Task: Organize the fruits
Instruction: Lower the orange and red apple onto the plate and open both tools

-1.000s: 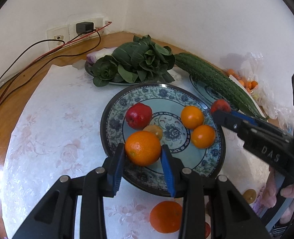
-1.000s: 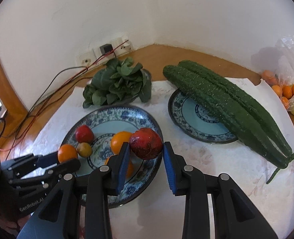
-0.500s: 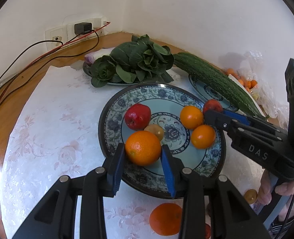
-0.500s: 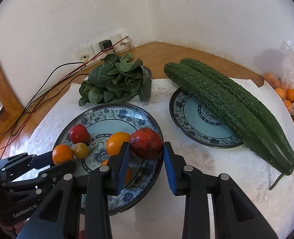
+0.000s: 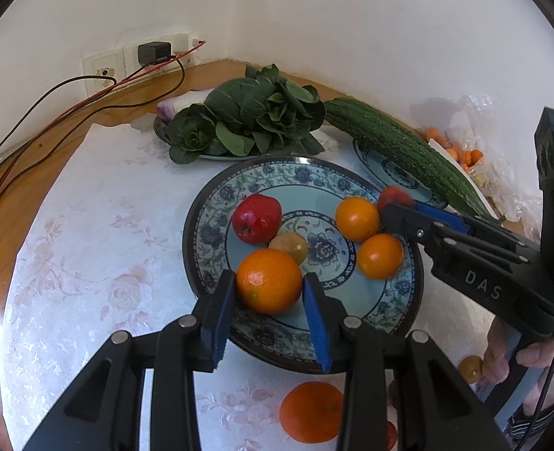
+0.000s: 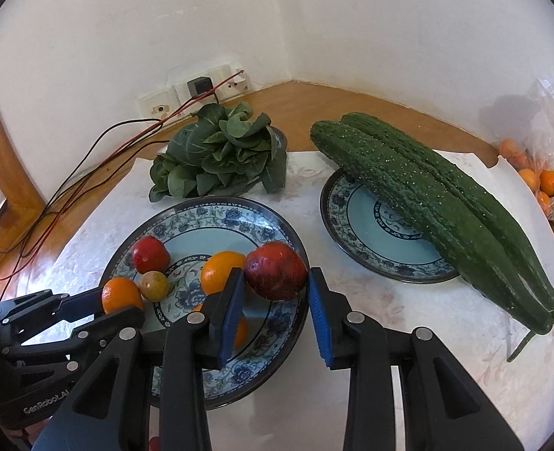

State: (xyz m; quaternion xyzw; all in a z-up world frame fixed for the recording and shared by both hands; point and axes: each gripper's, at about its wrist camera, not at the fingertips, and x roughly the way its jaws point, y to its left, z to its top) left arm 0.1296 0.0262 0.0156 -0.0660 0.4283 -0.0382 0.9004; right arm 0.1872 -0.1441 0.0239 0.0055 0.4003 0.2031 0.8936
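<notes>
My left gripper is shut on an orange over the near rim of the blue patterned fruit plate. On the plate lie a red apple, a small brownish fruit and two oranges. My right gripper is shut on a dark red apple above the plate's right rim; it also shows in the left wrist view. One more orange lies on the cloth in front of the plate.
A plate of leafy greens stands behind. Two long green gourds rest across a second blue plate at the right. A bag of small oranges lies far right. Cables run from wall sockets at the back left.
Both grippers have moved a little further over the fruit plate with their fruits still held; the right gripper's red apple is now closer to the oranges on the plate.
</notes>
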